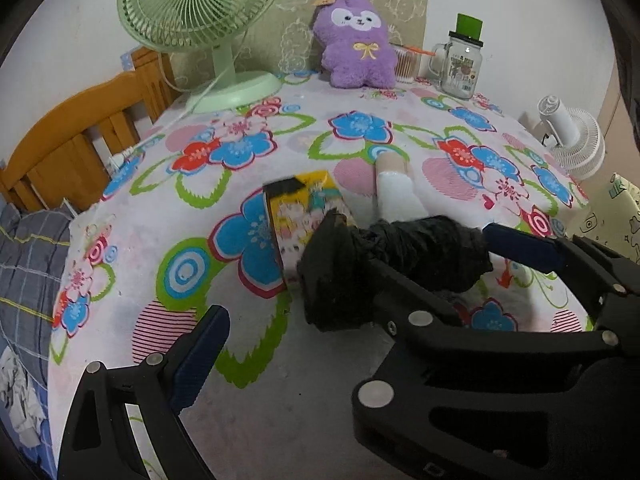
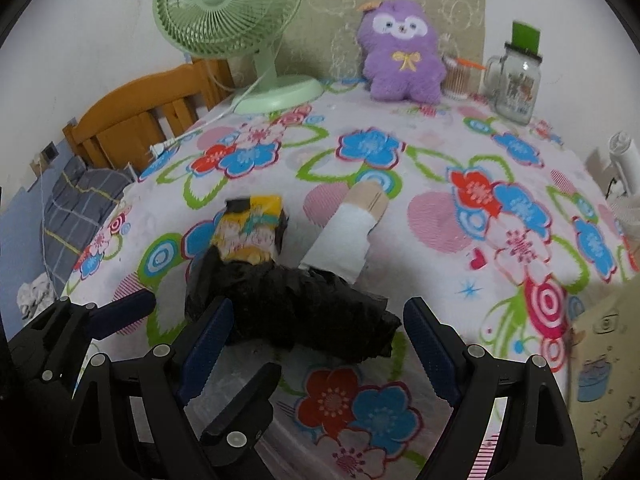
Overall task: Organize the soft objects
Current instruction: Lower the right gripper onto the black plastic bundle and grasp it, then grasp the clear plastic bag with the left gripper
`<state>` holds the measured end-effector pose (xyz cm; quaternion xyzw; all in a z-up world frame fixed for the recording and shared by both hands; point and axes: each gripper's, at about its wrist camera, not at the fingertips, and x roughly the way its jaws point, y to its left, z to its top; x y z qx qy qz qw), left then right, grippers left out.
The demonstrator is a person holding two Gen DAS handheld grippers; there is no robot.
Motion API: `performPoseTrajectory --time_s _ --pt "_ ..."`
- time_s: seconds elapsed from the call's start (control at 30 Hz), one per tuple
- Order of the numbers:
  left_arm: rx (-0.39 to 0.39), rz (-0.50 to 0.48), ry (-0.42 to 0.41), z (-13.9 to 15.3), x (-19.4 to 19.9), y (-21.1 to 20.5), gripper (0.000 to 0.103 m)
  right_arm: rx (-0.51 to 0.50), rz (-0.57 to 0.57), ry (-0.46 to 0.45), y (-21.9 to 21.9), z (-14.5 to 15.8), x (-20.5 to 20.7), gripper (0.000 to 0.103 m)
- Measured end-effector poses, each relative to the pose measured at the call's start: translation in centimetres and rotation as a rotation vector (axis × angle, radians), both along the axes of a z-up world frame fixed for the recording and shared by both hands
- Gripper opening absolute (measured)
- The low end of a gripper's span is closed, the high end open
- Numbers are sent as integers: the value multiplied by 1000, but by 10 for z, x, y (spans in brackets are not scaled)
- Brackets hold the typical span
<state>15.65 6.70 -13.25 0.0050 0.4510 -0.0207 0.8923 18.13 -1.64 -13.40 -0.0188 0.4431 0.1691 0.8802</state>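
While both sets of jaws stand apart w/ nothing held, black bag roll [image 2: 288,312], tissue pack [image 2: 252,228] & white roll [image 2: 344,236] lie bunched mid-bench, well apart from purple plush [image 2: 400,52], so sorting looks barely begun.

Green fan [image 1: 200,4] at back left of flowery tablecloth [image 1: 360,128]. Glass jar w/ green lid [image 1: 460,64] at back right. Wood chair [image 1: 76,140] on left. White fan [image 1: 576,140] far right.
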Motion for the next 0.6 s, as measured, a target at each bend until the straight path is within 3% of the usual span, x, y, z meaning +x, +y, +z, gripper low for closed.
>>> performPoseTrajectory --time_s 0.17,0.2,0.3,0.33,0.6 --pt "10 -4 11 -5 2 -1 97 4 15 12 1 -5 -1 58" --pt "10 -6 9 -4 2 -1 97 5 21 12 1 -5 -1 47" --pt "18 -7 3 -3 0 -3 97 7 27 6 1 -3 -3 34" --pt "24 -6 2 -3 0 -3 97 5 29 2 0 -2 -4 23" --pt "38 -1 -14 2 -7 -7 97 7 22 -12 -9 4 -13 18"
